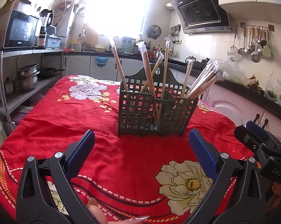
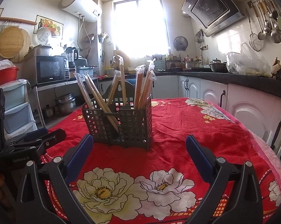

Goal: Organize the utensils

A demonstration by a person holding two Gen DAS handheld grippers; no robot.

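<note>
A dark green lattice utensil holder stands upright on the red flowered tablecloth; it also shows in the right wrist view. Several plastic-wrapped wooden chopstick pairs lean in its compartments, and they show in the right wrist view too. My left gripper is open and empty, just short of the holder. My right gripper is open and empty, also facing the holder. The right gripper's body shows at the right edge of the left wrist view; the left one shows at the left edge of the right wrist view.
A black counter with white cabinets runs along the right, close to the table edge. A metal shelf with pots and a microwave stands on the left. Ladles hang on the right wall.
</note>
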